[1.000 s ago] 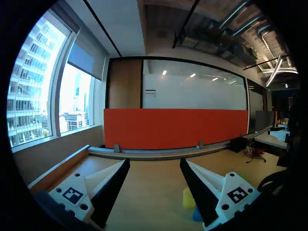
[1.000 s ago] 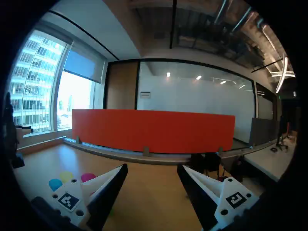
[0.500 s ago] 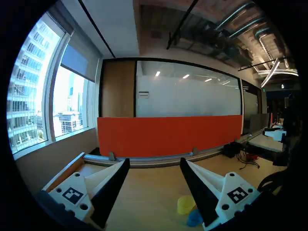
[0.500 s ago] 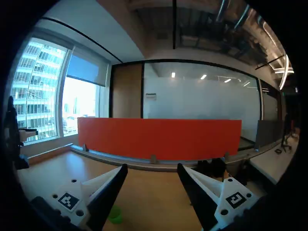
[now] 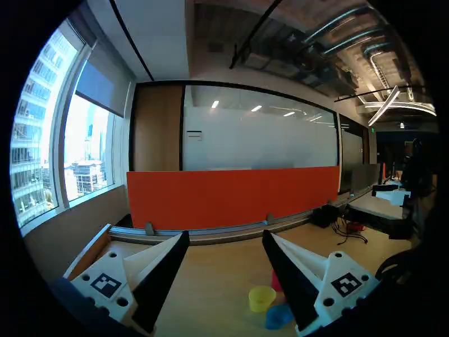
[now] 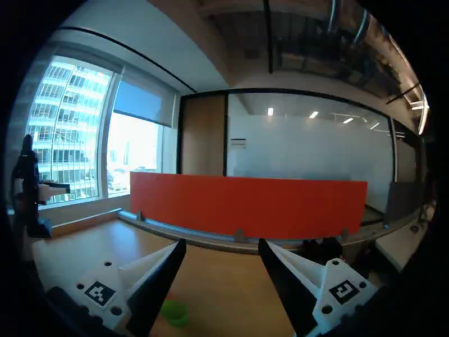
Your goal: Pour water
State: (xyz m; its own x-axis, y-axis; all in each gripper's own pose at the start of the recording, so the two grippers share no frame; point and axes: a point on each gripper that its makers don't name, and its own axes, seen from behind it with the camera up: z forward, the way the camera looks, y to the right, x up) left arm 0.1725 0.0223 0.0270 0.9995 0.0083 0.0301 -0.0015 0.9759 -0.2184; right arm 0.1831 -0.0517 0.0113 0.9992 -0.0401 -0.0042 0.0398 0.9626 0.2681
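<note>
Ahead, the wooden table runs to an orange partition at 12 o'clock. The left gripper hovers above the table with its fingers spread wide. A yellow cup, a blue cup and a pink cup sit at its 5 o'clock, against the right finger. The right gripper is likewise spread wide, with a green cup low at its 7 o'clock, just beside the left finger.
</note>
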